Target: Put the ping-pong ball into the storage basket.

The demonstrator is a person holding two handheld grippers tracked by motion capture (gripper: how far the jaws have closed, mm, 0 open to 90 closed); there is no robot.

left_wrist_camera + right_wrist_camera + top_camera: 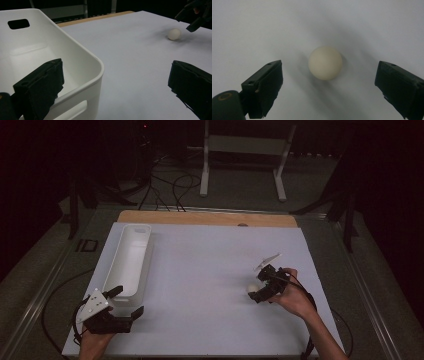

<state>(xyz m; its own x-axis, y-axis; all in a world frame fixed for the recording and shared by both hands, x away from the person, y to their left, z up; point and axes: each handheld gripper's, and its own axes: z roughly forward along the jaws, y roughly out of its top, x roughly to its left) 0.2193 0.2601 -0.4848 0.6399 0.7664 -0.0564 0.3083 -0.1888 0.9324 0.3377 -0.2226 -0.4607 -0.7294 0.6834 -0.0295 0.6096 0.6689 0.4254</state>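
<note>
In the high view the ball [253, 287] lies on the white table [200, 285], in the right half of the frame and a little below the middle. The right gripper [261, 284] is directly over it, held by a hand [292, 295] that enters from the lower right. Its jaws stand wide apart and do not touch the ball. In the right gripper view the ball [325, 63] sits in the centre of the frame, between the two black jaws and clear of both (a soft shadow surrounds it on the table). The left gripper [127, 302] is in the lower left of the high view, at the near end of the white bin [128, 260], and its jaws are also spread open, holding nothing. In the left gripper view one jaw is in front of the bin [50, 57] at the lower left, the other is over bare table at the lower right, and the ball [174, 34] appears small in the upper right, just under the right gripper [191, 18].
</note>
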